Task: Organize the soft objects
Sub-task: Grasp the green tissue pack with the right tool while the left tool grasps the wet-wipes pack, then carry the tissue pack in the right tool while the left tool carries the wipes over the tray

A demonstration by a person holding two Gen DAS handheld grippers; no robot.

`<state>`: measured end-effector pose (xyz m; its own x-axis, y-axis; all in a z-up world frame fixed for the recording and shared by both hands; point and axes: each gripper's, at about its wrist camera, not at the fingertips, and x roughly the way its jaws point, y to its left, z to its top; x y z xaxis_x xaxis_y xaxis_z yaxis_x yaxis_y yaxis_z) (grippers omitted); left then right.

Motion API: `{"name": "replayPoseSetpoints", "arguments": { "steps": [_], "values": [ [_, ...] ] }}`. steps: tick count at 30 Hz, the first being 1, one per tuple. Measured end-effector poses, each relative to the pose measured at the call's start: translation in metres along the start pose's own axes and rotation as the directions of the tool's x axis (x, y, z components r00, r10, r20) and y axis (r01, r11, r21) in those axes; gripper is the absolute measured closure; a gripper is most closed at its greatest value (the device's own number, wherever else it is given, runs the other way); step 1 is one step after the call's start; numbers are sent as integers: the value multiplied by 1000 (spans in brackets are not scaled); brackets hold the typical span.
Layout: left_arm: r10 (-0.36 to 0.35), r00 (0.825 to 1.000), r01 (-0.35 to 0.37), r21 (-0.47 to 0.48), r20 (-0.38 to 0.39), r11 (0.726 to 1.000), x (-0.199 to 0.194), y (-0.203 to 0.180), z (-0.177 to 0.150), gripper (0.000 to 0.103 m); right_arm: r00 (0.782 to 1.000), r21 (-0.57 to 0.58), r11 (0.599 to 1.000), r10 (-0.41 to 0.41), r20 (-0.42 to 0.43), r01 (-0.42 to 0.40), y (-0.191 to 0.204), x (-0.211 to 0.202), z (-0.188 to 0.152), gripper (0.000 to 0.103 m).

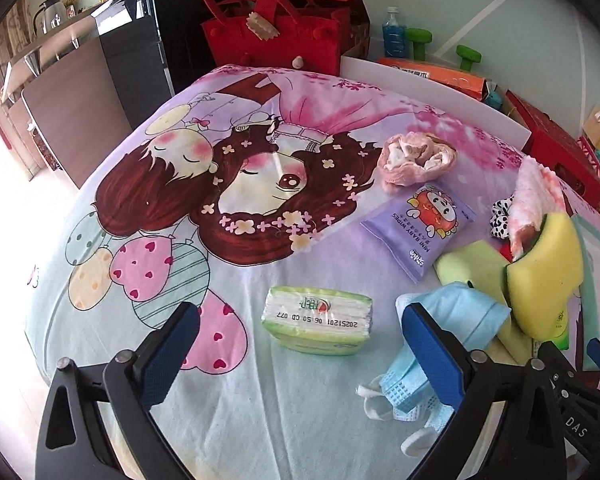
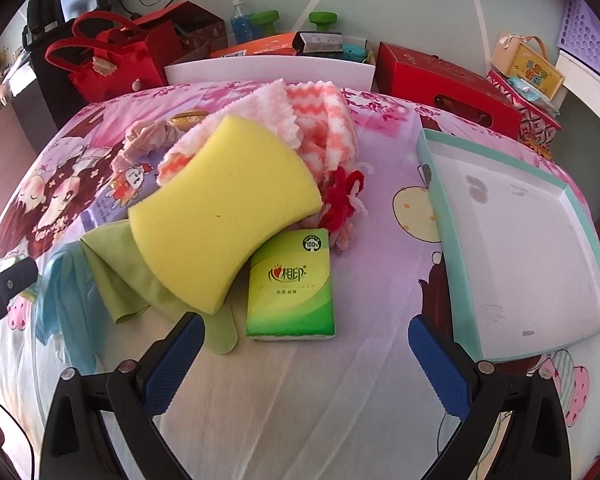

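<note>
My left gripper (image 1: 300, 354) is open, its fingers either side of a green tissue pack (image 1: 318, 320) lying just ahead on the cartoon bedsheet. A blue face mask (image 1: 440, 332) lies by its right finger. Farther off are a purple baby-wipes pack (image 1: 420, 228), a pink crumpled cloth (image 1: 418, 158), a yellow sponge (image 1: 548, 272) and a green cloth (image 1: 472, 260). My right gripper (image 2: 306, 354) is open too, just short of a second green tissue pack (image 2: 292, 284). The yellow sponge (image 2: 220, 216) leans over the green cloth (image 2: 120, 272) and a pink-white striped towel (image 2: 300, 128).
A shallow teal-rimmed white box lid (image 2: 436, 184) lies at the right on the sheet, nothing in it. Red knitted yarn (image 2: 344, 196) lies behind the tissue pack. A red felt bag (image 1: 272, 36), red boxes (image 2: 444, 80), a bottle and green dumbbells crowd the far edge.
</note>
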<state>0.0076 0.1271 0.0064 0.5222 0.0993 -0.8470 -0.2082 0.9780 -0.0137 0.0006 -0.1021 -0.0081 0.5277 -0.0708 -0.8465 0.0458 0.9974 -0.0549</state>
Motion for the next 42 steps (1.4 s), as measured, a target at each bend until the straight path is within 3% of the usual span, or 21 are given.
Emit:
{"name": "replayPoseSetpoints", "arguments": {
  "steps": [1, 3, 5, 7, 9, 12, 17, 37, 42],
  "values": [
    [0, 1000, 0, -1, 0, 1000, 1, 0, 0, 6, 1000, 3, 1000, -2, 3, 2, 0, 1, 0, 2],
    [-2, 1000, 2, -4, -9, 1000, 3, 2, 0, 24, 1000, 5, 1000, -6, 3, 6, -1, 2, 1, 6],
    [-1, 1000, 1, -8, -23, 1000, 6, 3, 0, 26, 1000, 10, 1000, -13, 4, 13, -2, 4, 1, 15],
    [0, 1000, 0, -13, -26, 1000, 8, 3, 0, 30, 1000, 19, 1000, -10, 0, 10, -4, 7, 1, 17],
    [-14, 1000, 13, -17, -23, 1000, 7, 3, 0, 44, 1000, 25, 1000, -12, -6, 12, -5, 10, 2, 22],
    [-22, 999, 22, -7, -26, 1000, 8, 0, -1, 53, 1000, 24, 1000, -16, -14, 17, -6, 14, 2, 31],
    [-14, 1000, 14, 6, -18, 1000, 10, -3, -1, 54, 1000, 20, 1000, 4, -15, -3, -5, 18, 3, 41],
    [21, 1000, -21, 20, -17, 1000, 23, -9, -1, 54, 999, 12, 1000, 24, -28, -24, -1, 35, 9, 47],
    [35, 999, -35, 21, -17, 999, 21, -9, 0, 54, 999, 7, 1000, 25, -23, -25, -1, 35, 11, 54]
  ]
}}
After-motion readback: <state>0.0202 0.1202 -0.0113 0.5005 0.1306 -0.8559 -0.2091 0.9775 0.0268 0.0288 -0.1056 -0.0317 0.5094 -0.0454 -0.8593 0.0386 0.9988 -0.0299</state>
